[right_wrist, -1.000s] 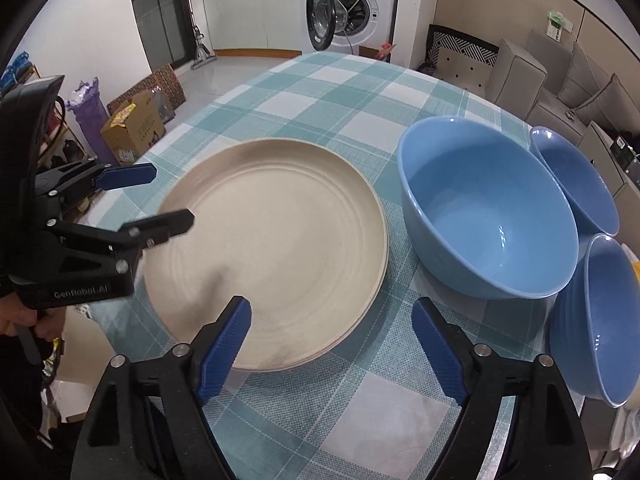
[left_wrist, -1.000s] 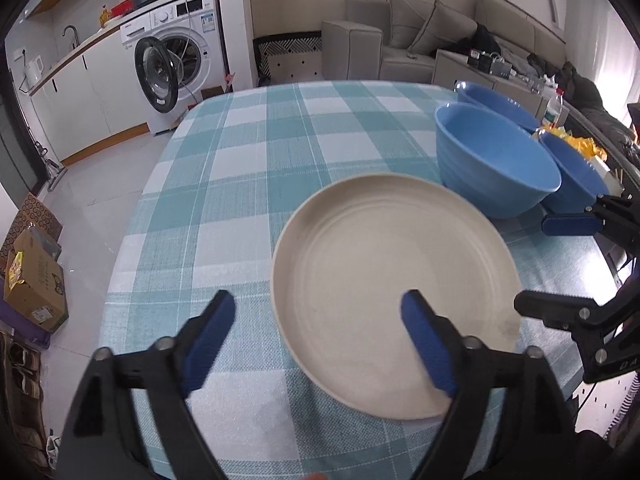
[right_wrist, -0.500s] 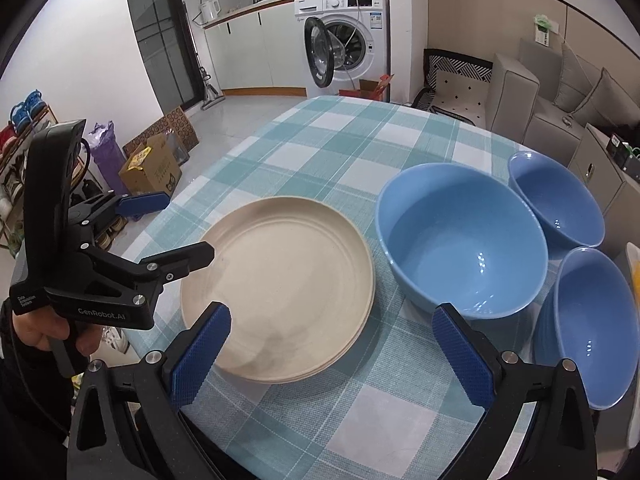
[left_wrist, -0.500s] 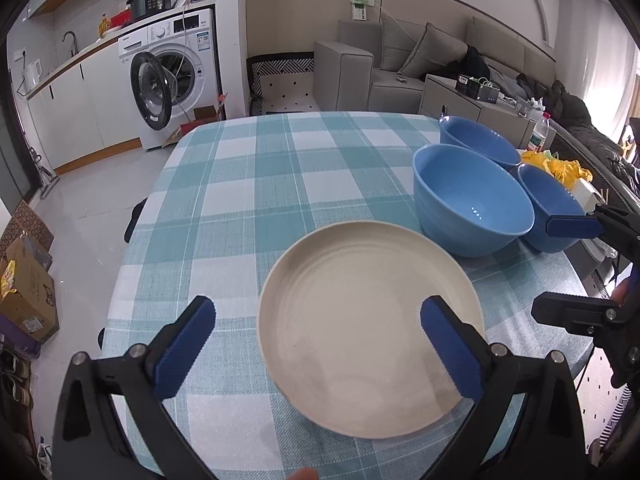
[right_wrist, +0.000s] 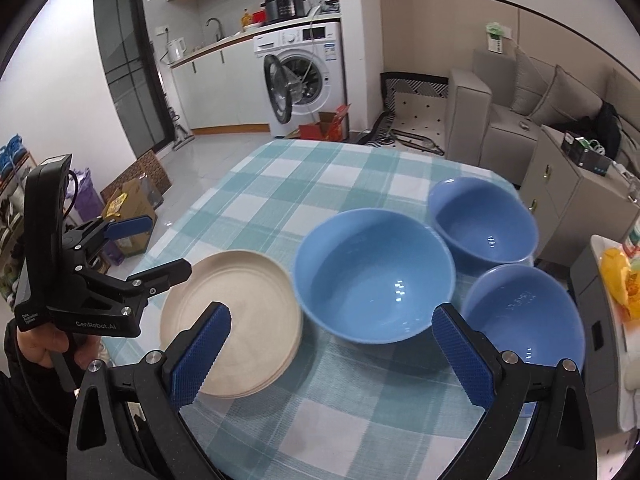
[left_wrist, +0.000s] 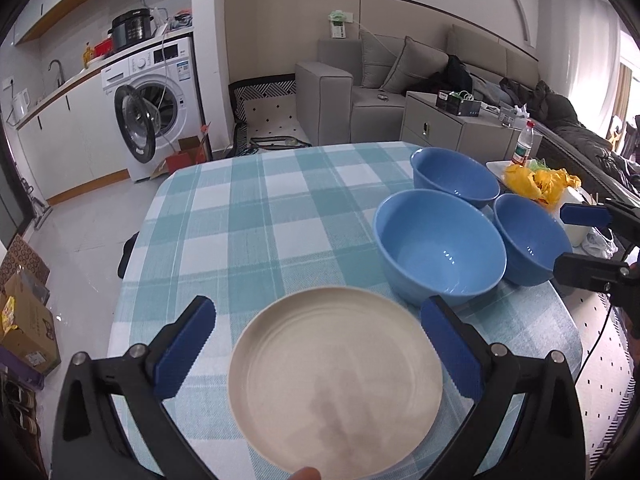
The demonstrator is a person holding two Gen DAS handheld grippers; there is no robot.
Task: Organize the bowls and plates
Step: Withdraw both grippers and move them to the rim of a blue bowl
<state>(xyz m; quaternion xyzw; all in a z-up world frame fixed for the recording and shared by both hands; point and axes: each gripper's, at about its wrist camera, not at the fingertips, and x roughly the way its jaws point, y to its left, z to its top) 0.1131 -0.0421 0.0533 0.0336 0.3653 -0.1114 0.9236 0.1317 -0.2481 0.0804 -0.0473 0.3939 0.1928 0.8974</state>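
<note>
Bright, even indoor light — daylight flares white at the window (left_wrist: 628,92) on the far right. Small glints dot the blue bowls (right_wrist: 374,280). Fisheye bending curves the walls; black corners frame both views.

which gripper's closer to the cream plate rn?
Left. The left gripper hangs open right over the cream plate, fingers straddling it. The right gripper sits further right, facing the big blue bowl.
</note>
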